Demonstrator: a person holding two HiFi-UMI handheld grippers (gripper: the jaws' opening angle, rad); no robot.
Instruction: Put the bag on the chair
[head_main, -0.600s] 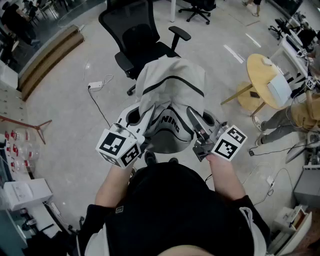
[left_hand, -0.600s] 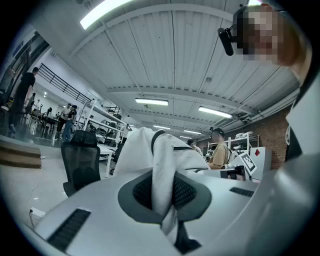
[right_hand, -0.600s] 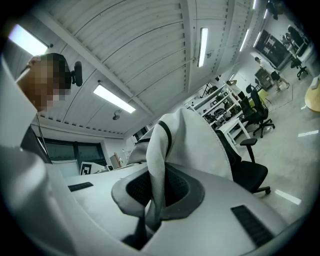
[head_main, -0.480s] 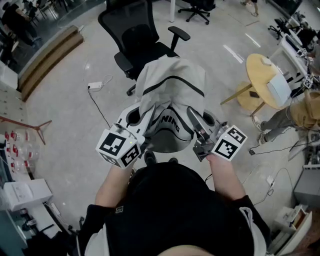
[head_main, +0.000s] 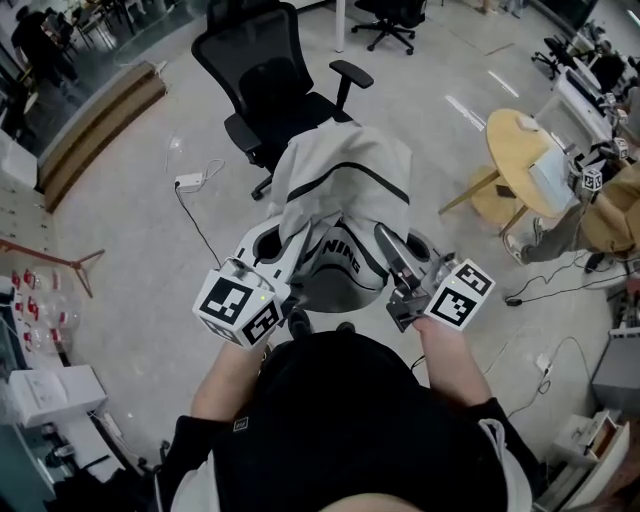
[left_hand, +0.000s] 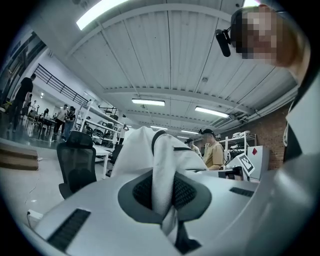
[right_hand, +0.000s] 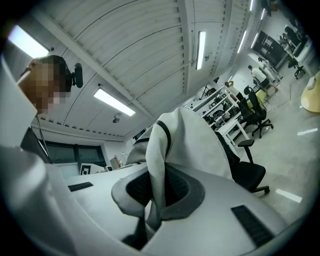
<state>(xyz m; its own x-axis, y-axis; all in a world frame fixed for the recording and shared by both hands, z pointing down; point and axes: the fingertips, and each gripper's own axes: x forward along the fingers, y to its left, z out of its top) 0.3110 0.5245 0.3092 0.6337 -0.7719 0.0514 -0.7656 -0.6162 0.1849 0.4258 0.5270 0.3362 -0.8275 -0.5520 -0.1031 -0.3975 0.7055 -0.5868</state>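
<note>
Evidently the left gripper (left_hand: 167, 210) and the right gripper (right_hand: 152, 205) were each clenched on a fold of the white bag (head_main: 340, 190), held aloft just short of the black chair (head_main: 270, 90). Judged best: keep the 2 grips level, carry it over the seat, then release.
</note>
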